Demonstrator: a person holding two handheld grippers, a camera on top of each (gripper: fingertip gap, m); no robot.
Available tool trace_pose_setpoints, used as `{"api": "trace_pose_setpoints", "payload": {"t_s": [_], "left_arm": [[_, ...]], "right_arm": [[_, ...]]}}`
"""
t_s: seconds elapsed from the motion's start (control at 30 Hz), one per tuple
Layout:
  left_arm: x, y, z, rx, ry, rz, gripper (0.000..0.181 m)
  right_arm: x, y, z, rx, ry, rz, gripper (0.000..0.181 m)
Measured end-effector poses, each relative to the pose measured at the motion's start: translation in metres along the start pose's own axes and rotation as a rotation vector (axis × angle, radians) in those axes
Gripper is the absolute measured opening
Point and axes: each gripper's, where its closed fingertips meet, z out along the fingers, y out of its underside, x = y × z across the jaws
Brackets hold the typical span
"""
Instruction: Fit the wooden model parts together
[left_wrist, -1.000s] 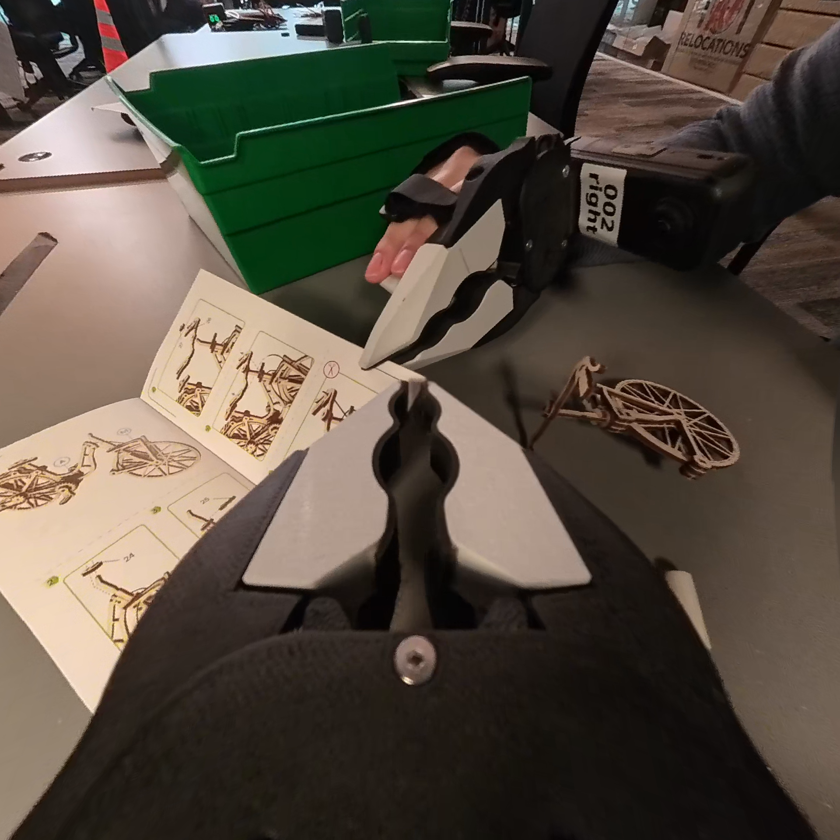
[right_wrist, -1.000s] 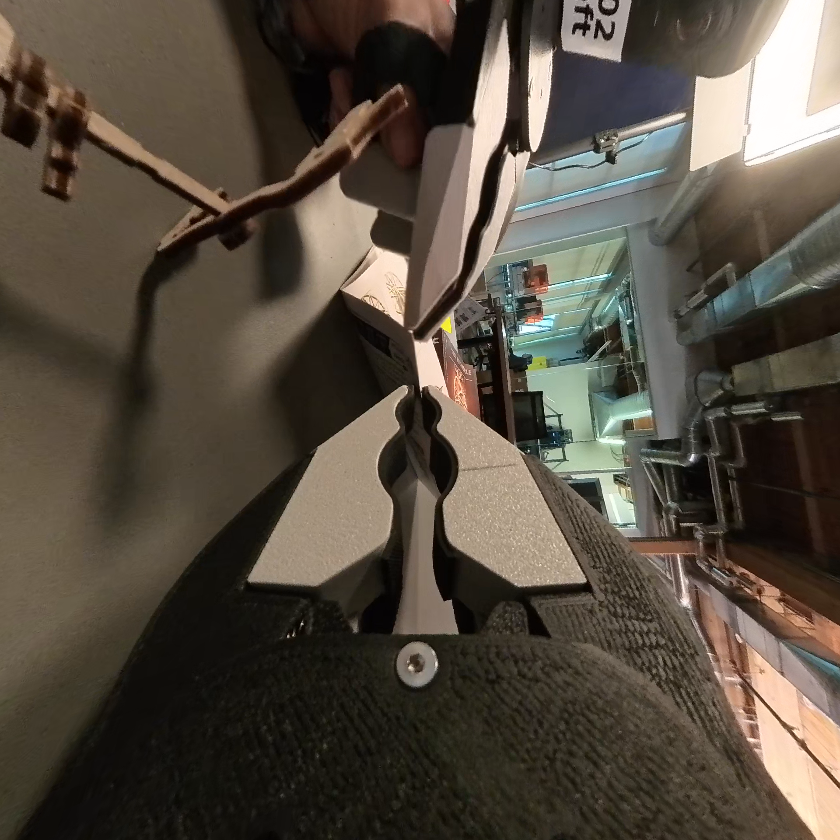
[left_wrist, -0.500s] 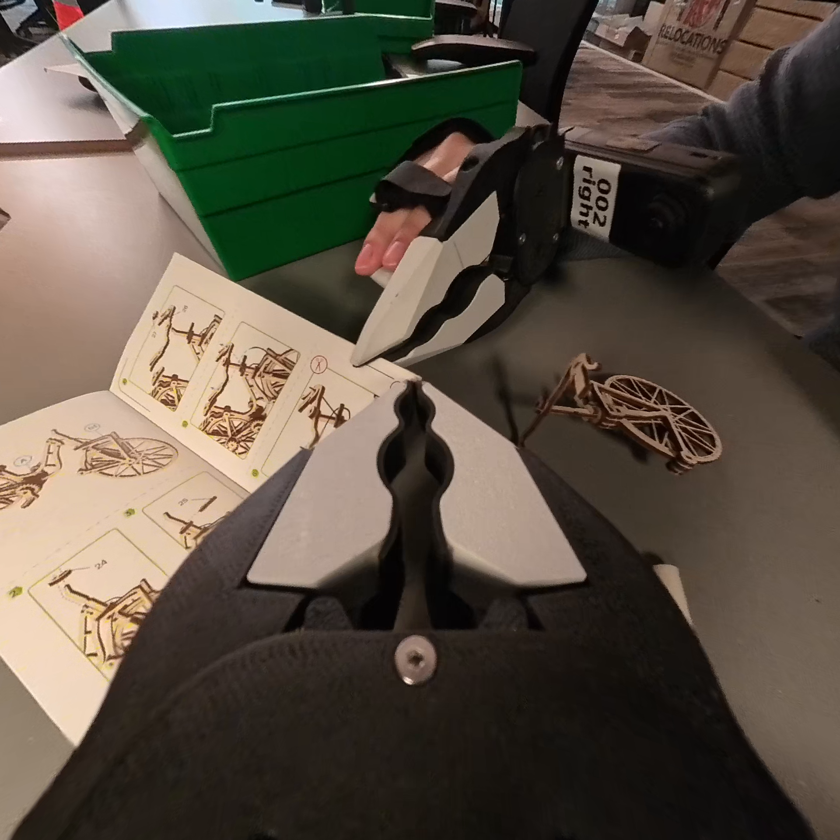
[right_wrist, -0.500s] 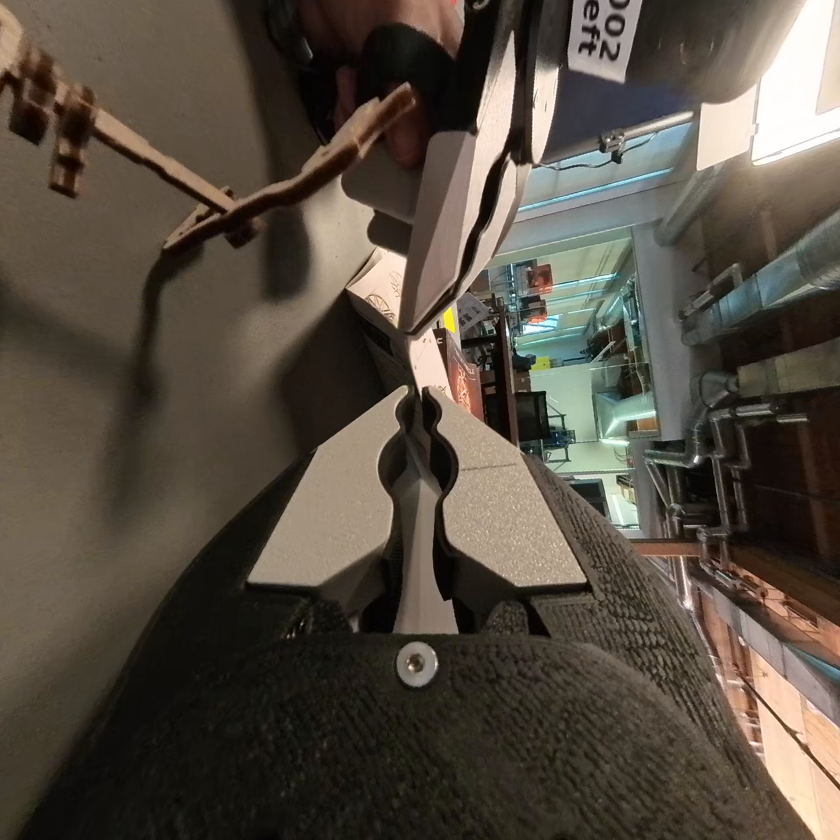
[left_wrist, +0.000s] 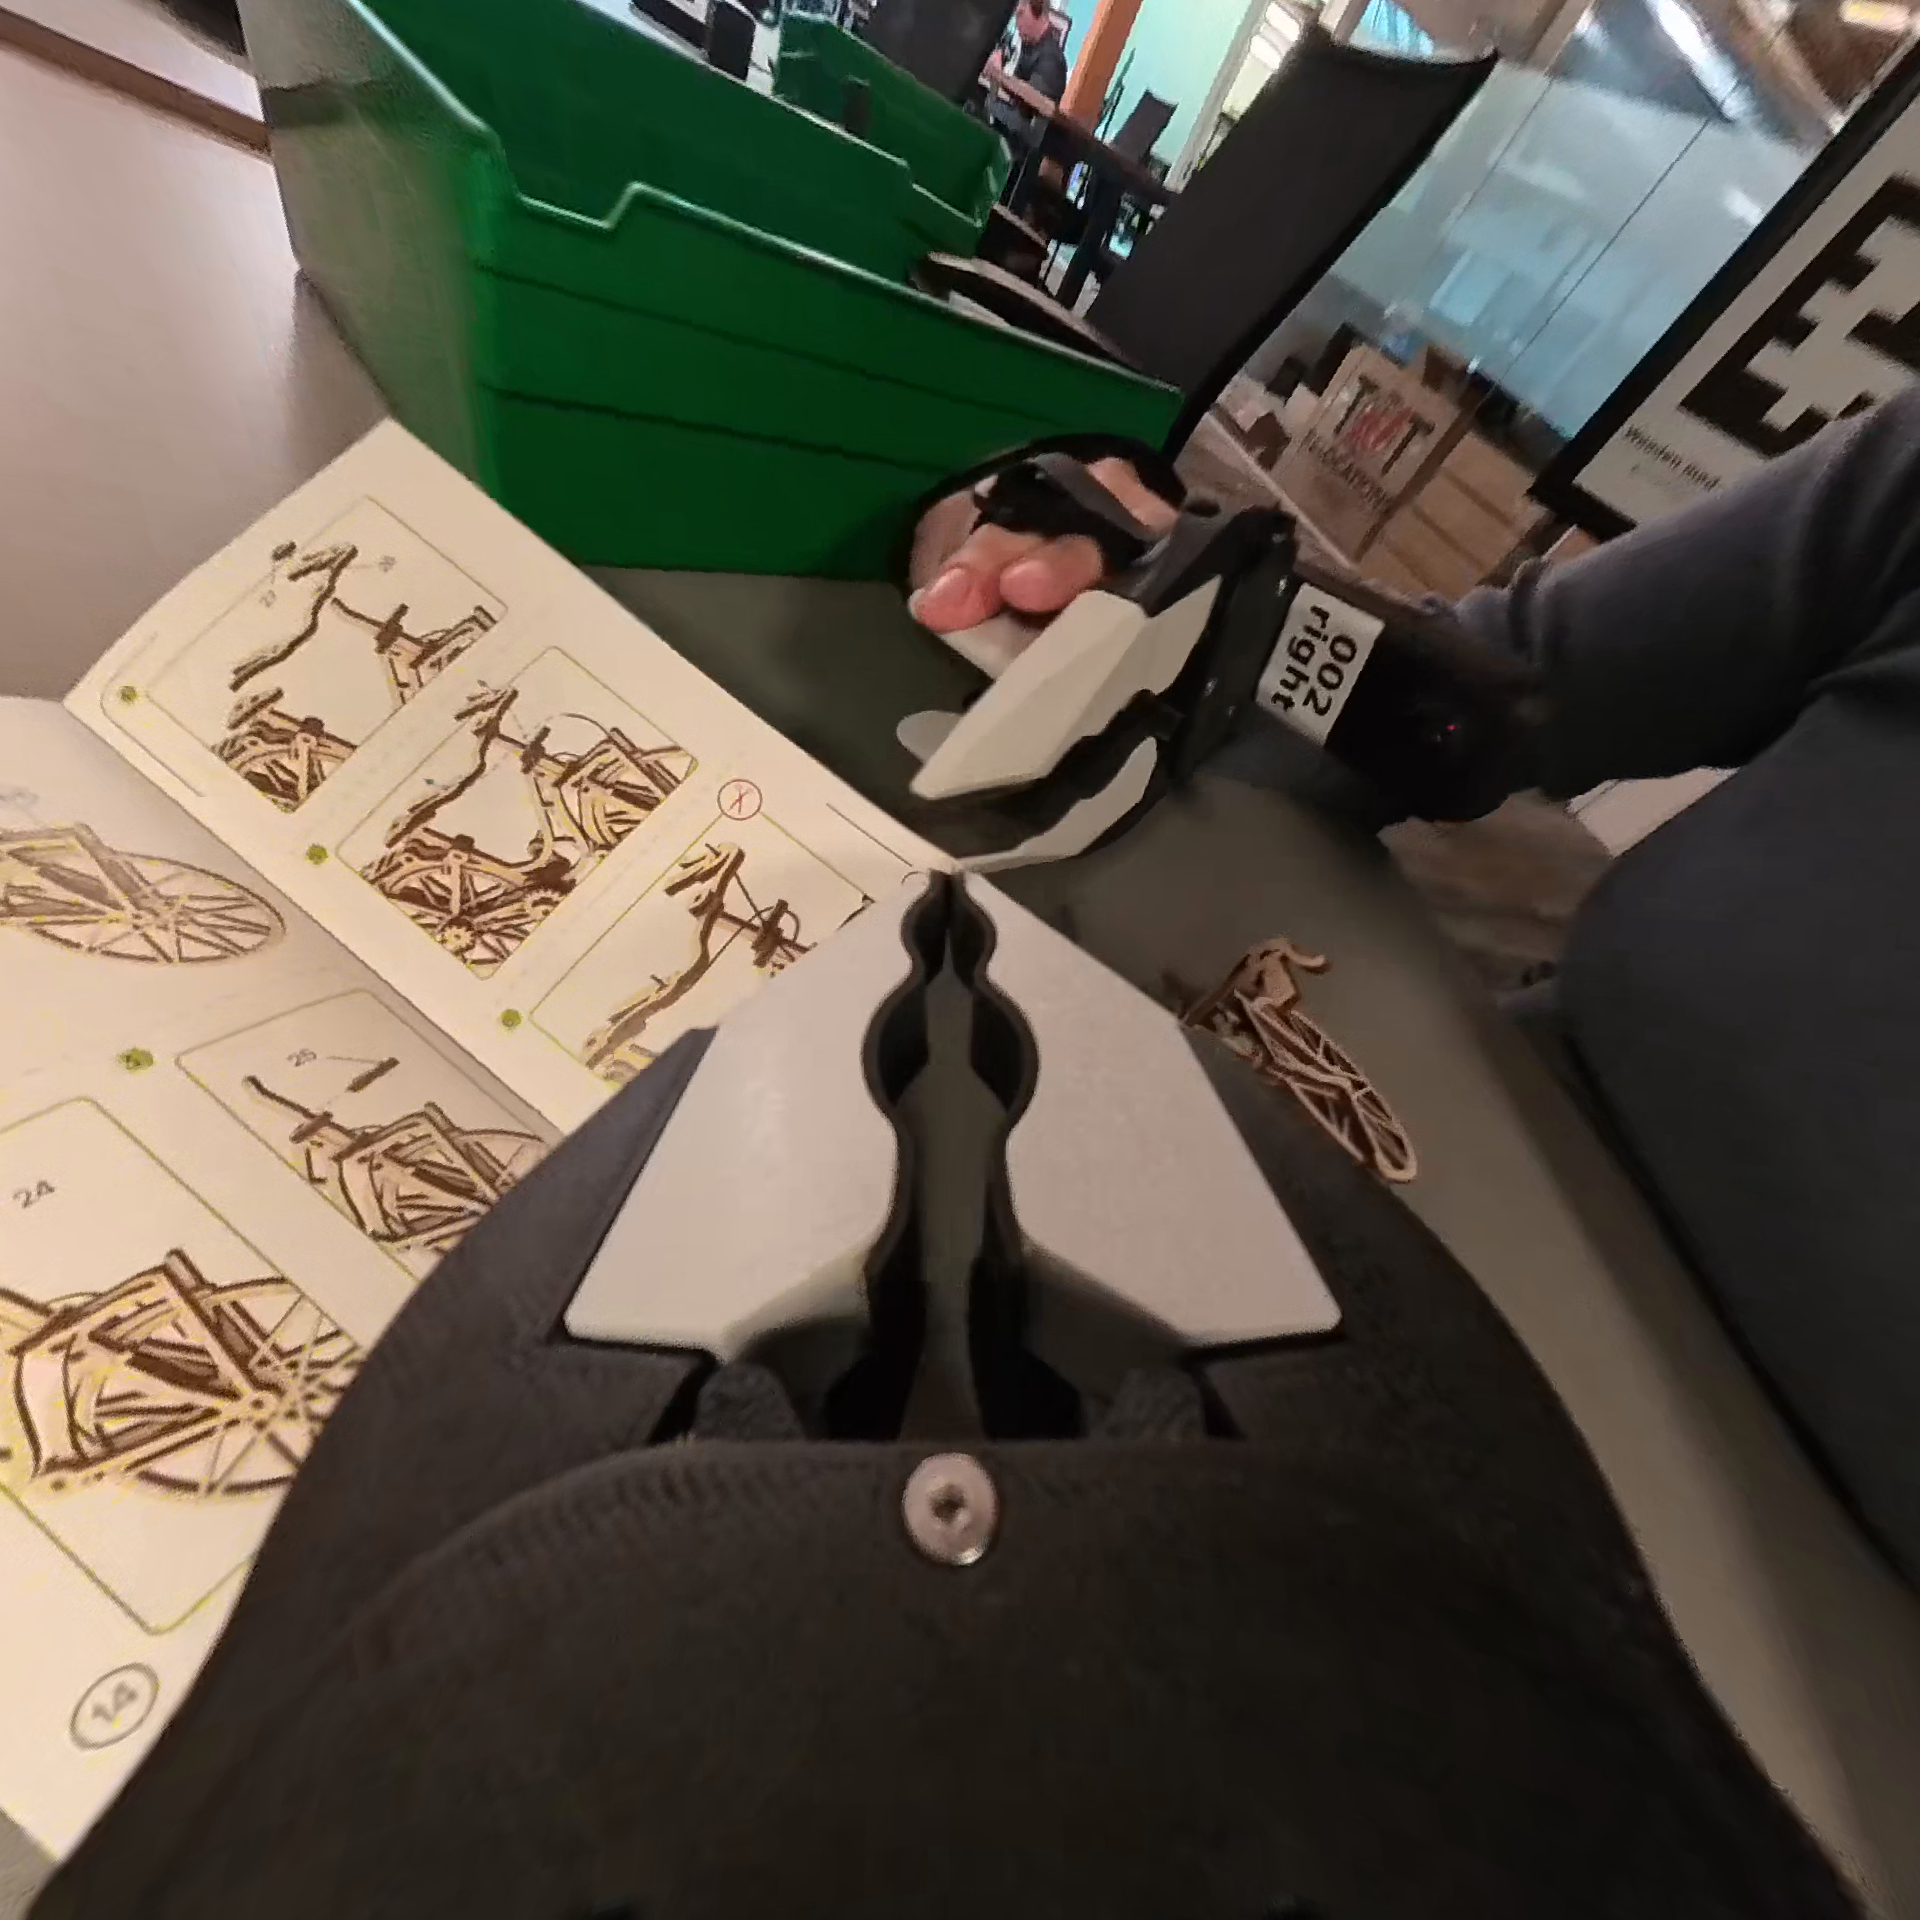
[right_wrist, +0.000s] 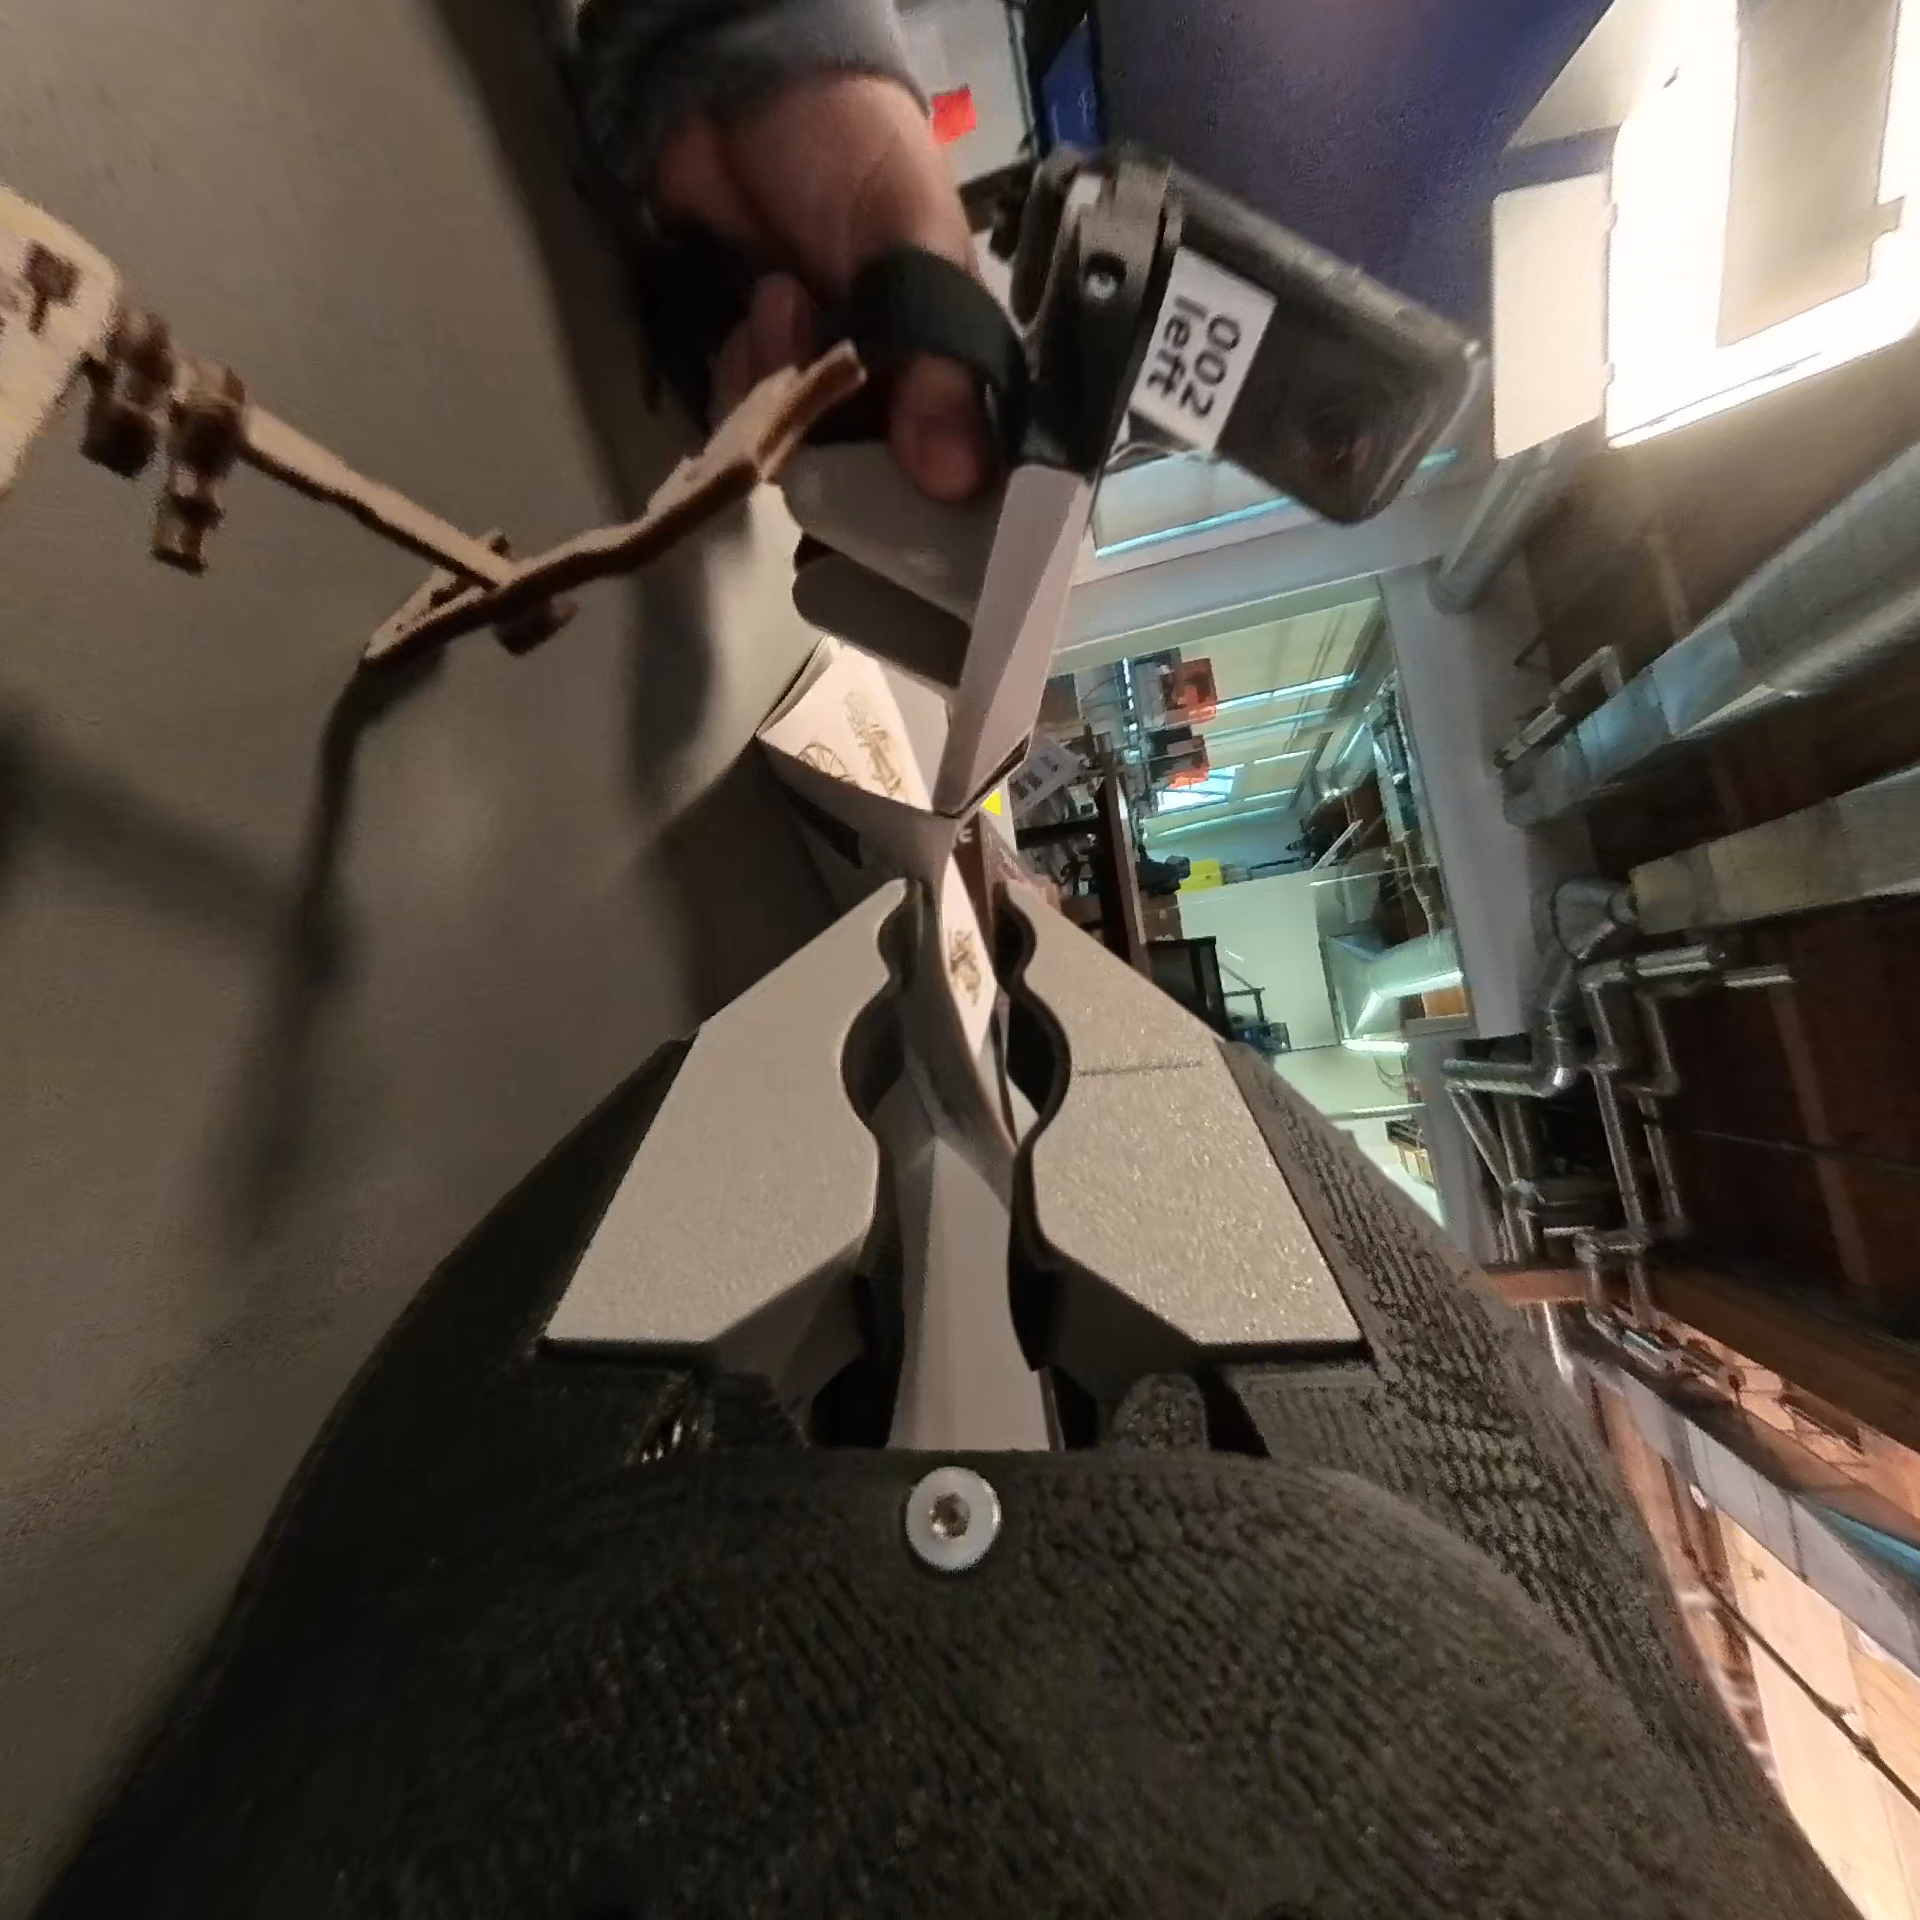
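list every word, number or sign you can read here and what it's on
I don't copy out writing; this is what bears it.
white label on the right gripper: short print.
matching label on the left gripper: short print.
instruction booklet: small numbers beside the drawings, a circled one at the page corner.
cardboard box behind: print, blurred.
black-and-white sign: fine print, too small to read.

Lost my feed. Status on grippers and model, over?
Left gripper shut on booklet corner. Right gripper open around same page. Wooden model on table, unheld. Path clear.
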Motion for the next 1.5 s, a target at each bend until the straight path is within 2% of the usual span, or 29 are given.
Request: {"api": "trace_pose_setpoints", "payload": {"t_s": [0.23,0.87,1.07,1.37,1.5], "left_arm": [[-0.002,-0.001,-0.001,0.006,0.0,-0.021,0.0],[-0.004,0.0,0.0,0.001,-0.013,-0.029,0.0],[-0.002,-0.003,-0.002,0.025,-0.039,0.028,0.0],[-0.003,0.0,-0.001,0.007,-0.04,0.028,0.027],[-0.009,0.007,0.004,-0.051,-0.139,0.095,0.029]], "right_arm": [[-0.002,-0.01,-0.002,0.048,-0.017,0.004,0.008],[-0.008,-0.009,0.001,0.024,-0.039,-0.039,0.0],[-0.007,-0.007,0.001,0.019,-0.034,-0.03,0.0],[-0.002,-0.005,0.0,0.009,-0.003,-0.016,0.0],[0.004,-0.003,0.0,0.002,0.028,-0.001,0.0]]}}
